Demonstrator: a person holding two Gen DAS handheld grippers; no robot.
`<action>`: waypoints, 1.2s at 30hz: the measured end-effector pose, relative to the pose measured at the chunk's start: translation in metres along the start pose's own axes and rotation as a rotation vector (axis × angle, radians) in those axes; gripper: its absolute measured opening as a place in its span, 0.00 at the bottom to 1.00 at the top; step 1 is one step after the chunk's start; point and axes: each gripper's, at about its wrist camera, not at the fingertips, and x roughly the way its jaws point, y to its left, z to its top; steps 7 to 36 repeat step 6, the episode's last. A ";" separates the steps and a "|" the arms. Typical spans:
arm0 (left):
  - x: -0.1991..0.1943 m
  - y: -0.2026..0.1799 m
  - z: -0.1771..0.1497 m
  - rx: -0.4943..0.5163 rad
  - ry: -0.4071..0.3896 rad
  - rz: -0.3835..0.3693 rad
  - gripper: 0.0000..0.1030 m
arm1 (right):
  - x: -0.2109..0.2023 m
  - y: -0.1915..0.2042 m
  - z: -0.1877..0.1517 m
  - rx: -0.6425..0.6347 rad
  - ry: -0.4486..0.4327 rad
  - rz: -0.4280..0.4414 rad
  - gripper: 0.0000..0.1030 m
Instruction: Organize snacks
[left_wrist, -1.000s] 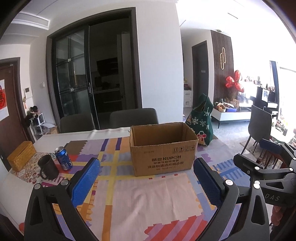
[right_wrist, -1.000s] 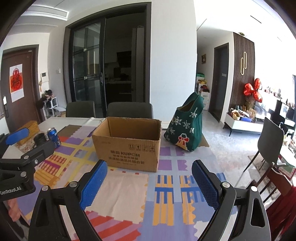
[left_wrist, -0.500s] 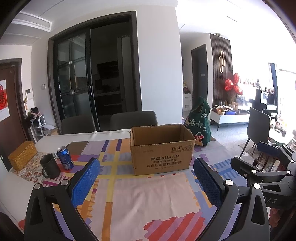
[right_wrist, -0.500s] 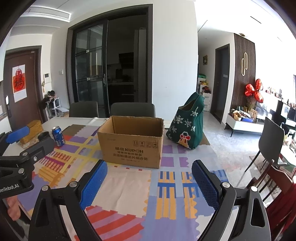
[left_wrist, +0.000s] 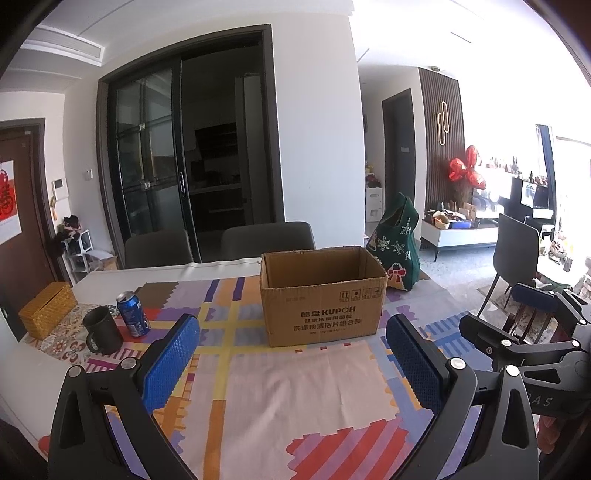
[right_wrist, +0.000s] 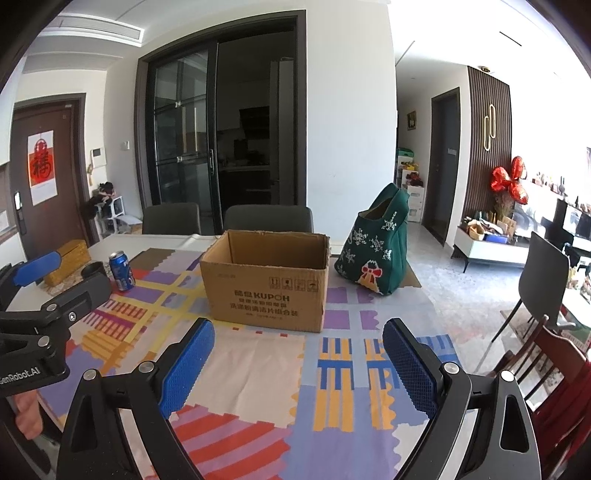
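Observation:
An open brown cardboard box (left_wrist: 321, 297) (right_wrist: 266, 280) stands mid-table on the patchwork tablecloth (left_wrist: 295, 387) (right_wrist: 258, 373); its inside looks empty from here. A green fabric bag (right_wrist: 376, 251) (left_wrist: 400, 243) with snowflakes and a red bow sits right of the box. A blue soda can (left_wrist: 133, 314) (right_wrist: 122, 270) stands at the left. My left gripper (left_wrist: 293, 354) is open over the cloth in front of the box, nothing between its blue pads. My right gripper (right_wrist: 299, 358) is open too, also short of the box. Each gripper shows at the edge of the other's view.
A dark mug (left_wrist: 101, 330) and a woven yellow box (left_wrist: 48, 310) sit at the table's left end by the can. Two grey chairs (right_wrist: 267, 218) stand behind the table. Another chair (right_wrist: 546, 273) and a red wooden chair (right_wrist: 554, 369) are on the right.
Both views have pulled back and tipped up slightly, so the box and can sit a little lower and farther. Both grippers stay open.

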 end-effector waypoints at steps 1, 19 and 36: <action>0.000 0.000 0.000 -0.002 0.001 0.001 1.00 | 0.000 0.000 0.000 0.000 0.000 -0.001 0.91; -0.002 0.000 0.001 -0.003 0.004 0.003 1.00 | -0.001 0.001 -0.001 0.001 0.003 0.001 0.90; -0.002 0.000 0.001 -0.003 0.004 0.003 1.00 | -0.001 0.001 -0.001 0.001 0.003 0.001 0.90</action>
